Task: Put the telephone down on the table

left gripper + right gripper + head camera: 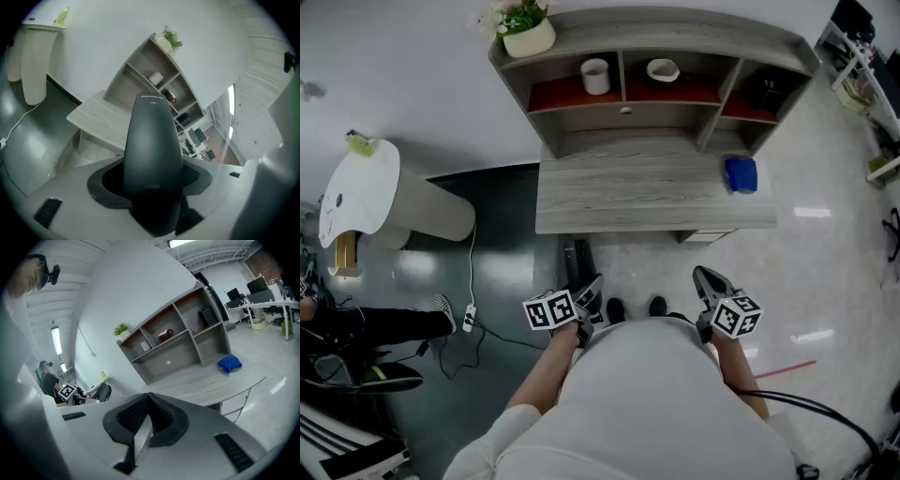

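Note:
The telephone (152,145) is a dark grey handset standing up between my left gripper's jaws, which are shut on its lower part. In the head view the telephone (576,262) points from the left gripper (587,294) toward the front edge of the grey wooden table (647,192), a little short of it and over the floor. My right gripper (707,279) is held beside my body at the right, also short of the table. In the right gripper view the right gripper (146,401) has its ribbed pads together with nothing between them.
A blue bundle (741,174) lies at the table's right end. The shelf unit (656,56) at the back holds a cup (595,75), a bowl (663,69) and a potted plant (528,33). A white rounded stand (366,192) and a power strip (469,317) are at left.

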The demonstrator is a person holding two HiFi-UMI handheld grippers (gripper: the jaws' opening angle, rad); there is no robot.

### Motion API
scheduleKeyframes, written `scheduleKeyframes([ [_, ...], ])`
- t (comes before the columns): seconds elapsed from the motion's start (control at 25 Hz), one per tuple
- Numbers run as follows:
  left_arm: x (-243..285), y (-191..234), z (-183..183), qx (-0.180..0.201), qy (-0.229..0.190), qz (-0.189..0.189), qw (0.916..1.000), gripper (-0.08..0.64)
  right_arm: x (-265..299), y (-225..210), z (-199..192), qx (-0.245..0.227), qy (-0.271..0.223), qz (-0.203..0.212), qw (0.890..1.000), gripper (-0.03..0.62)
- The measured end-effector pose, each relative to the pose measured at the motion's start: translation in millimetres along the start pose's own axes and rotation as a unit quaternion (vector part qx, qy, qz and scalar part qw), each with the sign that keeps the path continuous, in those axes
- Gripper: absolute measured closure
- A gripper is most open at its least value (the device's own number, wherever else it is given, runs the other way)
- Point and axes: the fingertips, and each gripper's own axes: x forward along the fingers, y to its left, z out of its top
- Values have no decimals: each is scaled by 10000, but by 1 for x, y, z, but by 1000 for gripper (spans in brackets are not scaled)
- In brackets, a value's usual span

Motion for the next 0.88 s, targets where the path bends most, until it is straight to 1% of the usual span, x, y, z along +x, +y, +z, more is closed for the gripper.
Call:
scheduleKeyframes([
  [0.52,-1,1,-4,-70,-59,59,9999,272,0,-2,1,-20,-17,48,10000,577],
  [0.88,0,-10,-9,-98,-127,49,9999,271,-10,-10,0,174,-44,119,9998,575],
])
